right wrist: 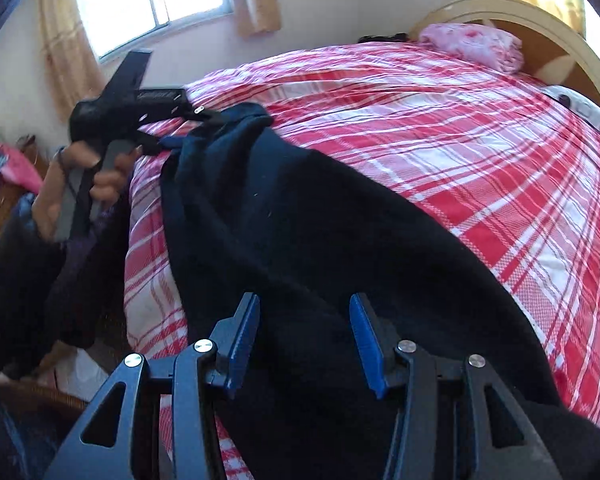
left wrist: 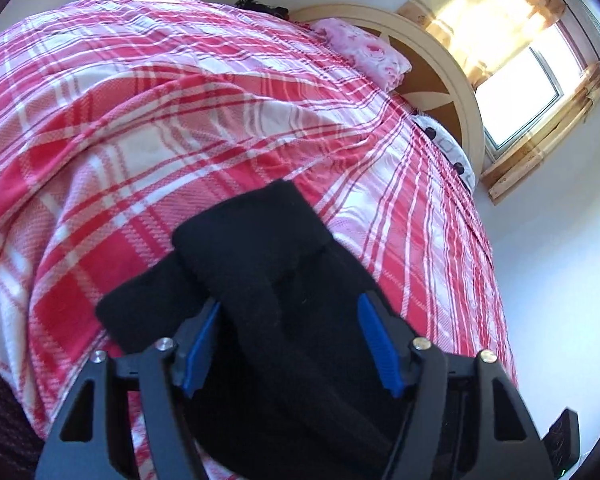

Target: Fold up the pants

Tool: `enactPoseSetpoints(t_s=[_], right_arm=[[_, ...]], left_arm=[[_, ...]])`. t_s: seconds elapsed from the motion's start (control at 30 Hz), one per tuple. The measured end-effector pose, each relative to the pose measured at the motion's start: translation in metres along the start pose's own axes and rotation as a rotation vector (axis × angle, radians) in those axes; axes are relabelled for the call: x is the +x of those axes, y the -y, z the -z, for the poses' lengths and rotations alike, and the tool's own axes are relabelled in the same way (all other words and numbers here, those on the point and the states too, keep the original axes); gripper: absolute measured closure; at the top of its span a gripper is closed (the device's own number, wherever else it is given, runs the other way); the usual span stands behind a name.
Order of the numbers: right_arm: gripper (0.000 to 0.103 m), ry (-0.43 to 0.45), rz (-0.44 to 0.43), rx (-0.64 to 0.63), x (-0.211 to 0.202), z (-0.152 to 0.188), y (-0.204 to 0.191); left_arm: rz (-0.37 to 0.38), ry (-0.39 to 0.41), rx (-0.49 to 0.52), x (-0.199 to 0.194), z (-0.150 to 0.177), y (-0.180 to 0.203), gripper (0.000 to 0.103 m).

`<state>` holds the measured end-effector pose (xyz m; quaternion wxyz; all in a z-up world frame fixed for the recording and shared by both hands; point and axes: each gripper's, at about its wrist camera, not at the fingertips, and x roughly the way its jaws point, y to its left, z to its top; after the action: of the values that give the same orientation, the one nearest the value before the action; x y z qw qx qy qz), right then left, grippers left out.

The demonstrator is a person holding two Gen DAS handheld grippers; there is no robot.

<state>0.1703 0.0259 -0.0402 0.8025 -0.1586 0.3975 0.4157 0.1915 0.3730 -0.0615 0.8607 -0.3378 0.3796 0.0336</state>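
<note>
Left wrist view: the black pants (left wrist: 260, 264) lie on the red plaid bed (left wrist: 180, 120), their long axis running from between the left gripper (left wrist: 290, 344) fingers away toward the upper left. The blue fingers (left wrist: 374, 340) stand half apart with cloth bunched between them; whether they pinch it I cannot tell.

Right wrist view: the pants (right wrist: 320, 216) stretch from the right gripper (right wrist: 304, 344) up-left to the left gripper (right wrist: 172, 144), held in a hand (right wrist: 80, 184). The right fingers (right wrist: 244, 336) straddle the cloth, fairly narrow; grip unclear.

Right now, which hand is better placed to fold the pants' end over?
Left, probably: the left gripper already pinches the pants at one end; the right gripper looks open over the middle.
</note>
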Motion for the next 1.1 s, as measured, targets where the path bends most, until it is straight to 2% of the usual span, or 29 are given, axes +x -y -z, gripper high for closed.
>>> enactPoseSetpoints(t_s=[0.03, 0.1, 0.2, 0.27, 0.37, 0.43, 0.5, 0.57, 0.67, 0.7, 0.8, 0.83, 0.87, 0.93, 0.97, 1.03, 1.07, 1.1], right_arm=[[0.087, -0.011, 0.008, -0.028, 0.002, 0.001, -0.003], [0.091, -0.026, 0.022, -0.058, 0.005, -0.001, -0.009], [0.097, -0.005, 0.014, -0.03, 0.001, 0.0, -0.006], [0.097, 0.028, 0.004, -0.01, -0.008, -0.002, -0.007], [0.097, 0.093, -0.003, -0.013, -0.031, -0.002, -0.018], [0.097, 0.123, -0.01, -0.036, -0.044, 0.001, -0.028], [0.097, 0.116, -0.033, -0.029, -0.046, 0.009, -0.033], [0.097, 0.071, -0.068, -0.019, -0.035, 0.019, -0.038], [0.097, 0.013, -0.05, -0.036, -0.016, 0.033, -0.045], [0.096, -0.002, -0.012, -0.047, -0.006, 0.037, -0.048], [0.096, 0.061, 0.03, -0.03, -0.003, 0.041, -0.047], [0.095, 0.063, 0.037, -0.01, -0.003, 0.04, -0.046], [0.094, 0.066, 0.04, 0.006, -0.004, 0.039, -0.047], [0.088, 0.089, 0.047, 0.032, -0.012, 0.041, -0.048], [0.085, 0.109, 0.035, 0.05, -0.018, 0.043, -0.047], [0.061, 0.172, -0.018, 0.134, -0.035, 0.05, -0.043], [0.054, 0.222, -0.064, 0.201, -0.047, 0.055, -0.037], [0.048, 0.266, -0.086, 0.25, -0.056, 0.059, -0.032]], left_arm=[[-0.004, 0.004, 0.005, 0.002, 0.0, 0.002, 0.055], [-0.018, 0.013, -0.004, 0.007, -0.001, 0.002, 0.086], [0.018, 0.026, -0.07, 0.006, 0.002, -0.009, 0.095], [0.023, 0.058, -0.056, -0.008, 0.006, -0.008, 0.095], [0.006, 0.112, -0.002, -0.037, 0.013, -0.001, 0.095], [-0.045, 0.136, 0.025, -0.053, 0.017, -0.001, 0.095], [-0.096, 0.132, 0.043, -0.058, 0.022, -0.006, 0.095], [-0.167, 0.093, 0.067, -0.05, 0.028, -0.012, 0.094], [-0.255, 0.031, 0.125, -0.021, 0.036, -0.016, 0.089], [-0.271, 0.045, 0.156, -0.013, 0.037, -0.015, 0.089], [-0.308, 0.09, 0.21, -0.013, 0.036, -0.005, 0.087], [-0.318, 0.09, 0.213, -0.016, 0.033, -0.004, 0.085], [-0.331, 0.095, 0.207, -0.02, 0.031, -0.005, 0.078], [-0.373, 0.129, 0.192, -0.036, 0.028, -0.007, 0.06], [-0.427, 0.174, 0.192, -0.049, 0.027, -0.007, 0.048], [-0.514, 0.252, 0.208, -0.066, 0.03, -0.001, 0.048], [-0.564, 0.297, 0.225, -0.075, 0.031, 0.006, 0.048], [-0.577, 0.331, 0.245, -0.083, 0.033, 0.013, 0.048]])
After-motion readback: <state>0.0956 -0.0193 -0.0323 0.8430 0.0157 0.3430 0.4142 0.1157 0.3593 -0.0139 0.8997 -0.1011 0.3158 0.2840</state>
